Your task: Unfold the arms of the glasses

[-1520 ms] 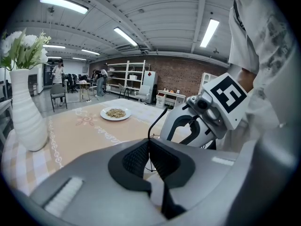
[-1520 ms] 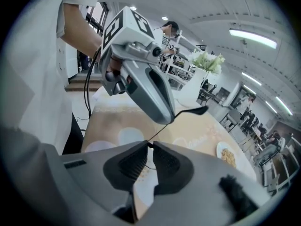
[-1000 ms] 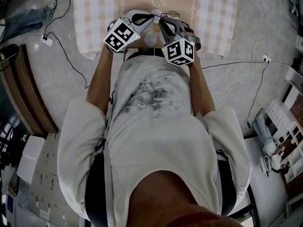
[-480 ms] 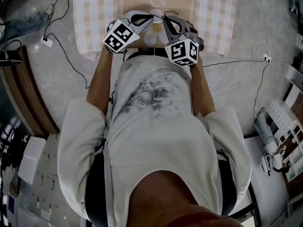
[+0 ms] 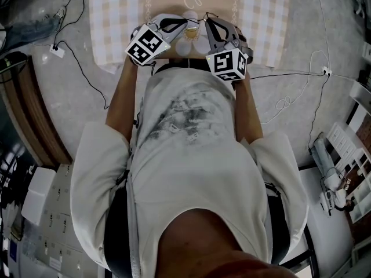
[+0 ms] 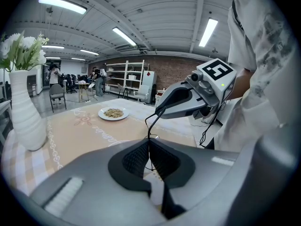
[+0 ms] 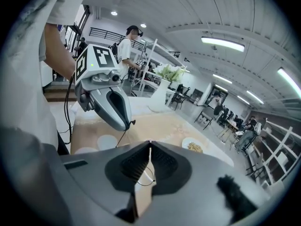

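Left gripper view: vase (image 6: 26, 112) holds flowers (image 6: 21, 51); plate (image 6: 101, 115) holds food (image 6: 113, 112) (glasses (image 6: 146, 122) clamped)

Far beyond the fingers (image 6: 135, 158) of the left gripper (image 6: 148, 142), brick wall (image 6: 181, 74), white shelving (image 6: 123, 79), strip lights (image 6: 123, 36) overhead, cloth-covered table (image 6: 94, 132) beneath, grey floor (image 5: 75, 103)

A large open industrial workspace, part lab and part office. Long fluorescent tube lights (image 6: 63, 4) hang from a grey beamed ceiling (image 6: 155, 13). At centre stands a red brick back wall (image 6: 176, 72) with white open shelving units (image 6: 126, 76). Far left, people sit among black office chairs (image 6: 56, 94).
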{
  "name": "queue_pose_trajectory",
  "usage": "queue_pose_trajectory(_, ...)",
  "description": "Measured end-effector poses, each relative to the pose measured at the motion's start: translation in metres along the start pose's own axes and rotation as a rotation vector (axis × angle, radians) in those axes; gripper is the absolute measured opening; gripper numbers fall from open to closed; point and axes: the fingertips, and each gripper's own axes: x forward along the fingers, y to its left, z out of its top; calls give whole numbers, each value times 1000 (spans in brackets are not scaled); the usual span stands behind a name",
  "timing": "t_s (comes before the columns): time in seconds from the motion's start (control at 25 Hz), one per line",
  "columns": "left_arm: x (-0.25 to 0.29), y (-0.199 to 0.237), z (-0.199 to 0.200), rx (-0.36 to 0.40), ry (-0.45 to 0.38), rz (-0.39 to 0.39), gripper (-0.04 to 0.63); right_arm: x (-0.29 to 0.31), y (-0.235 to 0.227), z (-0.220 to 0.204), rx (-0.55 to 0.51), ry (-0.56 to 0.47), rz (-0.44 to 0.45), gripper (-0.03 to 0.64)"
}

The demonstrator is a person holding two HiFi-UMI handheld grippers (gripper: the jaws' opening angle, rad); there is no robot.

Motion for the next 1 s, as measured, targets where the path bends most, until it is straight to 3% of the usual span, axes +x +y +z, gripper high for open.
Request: queue_pose_trajectory(1.0, 1, -5, -2, -7, 4, 6, 14, -21, -39, -20, 114, 5, -118, 23)
